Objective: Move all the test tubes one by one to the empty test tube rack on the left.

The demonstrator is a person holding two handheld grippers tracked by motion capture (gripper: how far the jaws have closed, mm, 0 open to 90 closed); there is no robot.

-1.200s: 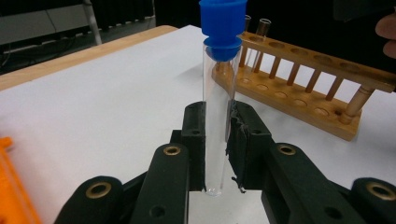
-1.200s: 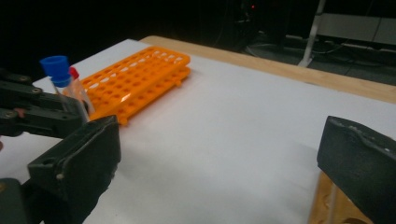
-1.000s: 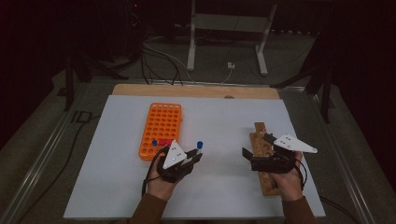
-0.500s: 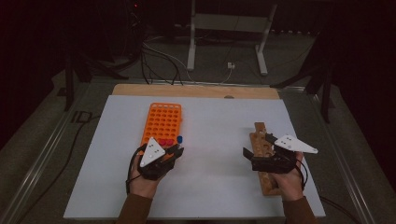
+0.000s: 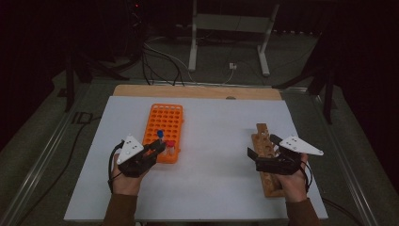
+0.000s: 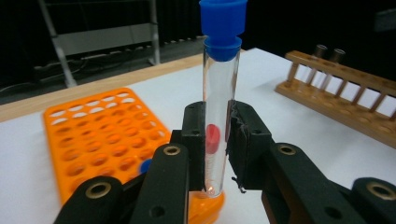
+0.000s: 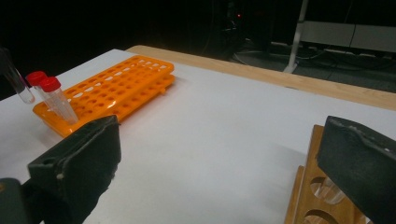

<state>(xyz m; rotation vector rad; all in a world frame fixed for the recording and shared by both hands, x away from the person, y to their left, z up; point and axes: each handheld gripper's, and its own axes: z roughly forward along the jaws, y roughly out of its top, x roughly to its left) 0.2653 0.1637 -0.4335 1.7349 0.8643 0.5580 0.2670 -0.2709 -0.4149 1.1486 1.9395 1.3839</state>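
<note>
left gripper (image 5: 157, 147): at the near left of the white table top (image 5: 211, 188), by the near end of the orange rack (image 5: 164, 125). jaws closed on a clear tube with a blue cap (image 6: 219, 93), gripped low on the glass; tube upright, cap well above the pads, bottom tip showing just under them, above the rack's near edge.
right gripper (image 5: 263, 157): over the wooden rack (image 5: 263, 141) at the near right. jaws wide apart, nothing between them.
orange rack: flat on the white top, left of centre, long side running away from the person. two red-capped tubes (image 7: 56, 100) stand tilted at its near end; a small blue object (image 6: 145, 164) sits in a near hole, possibly another cap, too blurred to tell.
wooden rack: along the right edge of the white top, well apart from the orange one; its near holes are empty in the right gripper view.
</note>
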